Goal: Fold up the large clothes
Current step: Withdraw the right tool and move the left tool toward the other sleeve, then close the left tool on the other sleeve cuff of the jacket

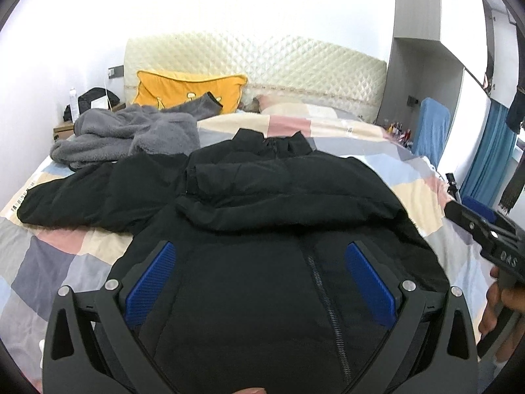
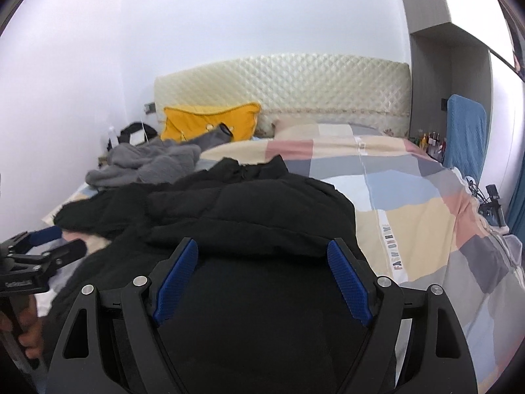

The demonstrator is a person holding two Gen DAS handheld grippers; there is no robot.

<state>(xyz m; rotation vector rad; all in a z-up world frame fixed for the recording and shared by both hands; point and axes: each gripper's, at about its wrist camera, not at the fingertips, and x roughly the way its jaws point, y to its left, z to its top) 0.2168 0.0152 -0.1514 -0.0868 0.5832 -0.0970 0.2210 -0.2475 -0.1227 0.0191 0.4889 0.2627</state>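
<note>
A large black zip-up jacket (image 1: 262, 203) lies on the bed, collar toward the headboard, one sleeve folded across its chest and the other spread to the left. It also shows in the right wrist view (image 2: 256, 216). My left gripper (image 1: 261, 252) is open, its blue pads over the jacket's lower front beside the zipper. My right gripper (image 2: 262, 249) is open over the jacket's lower right part. Neither holds cloth. The right gripper appears at the right edge of the left wrist view (image 1: 485, 233), and the left gripper at the left edge of the right wrist view (image 2: 42, 249).
The bed has a patchwork checked cover (image 2: 410, 203). A grey fleece garment (image 1: 128, 134) lies at the far left, a yellow pillow (image 1: 187, 88) against the quilted headboard (image 1: 262, 62). A bedside table with bottles stands right, a blue chair (image 2: 466, 131) beside it.
</note>
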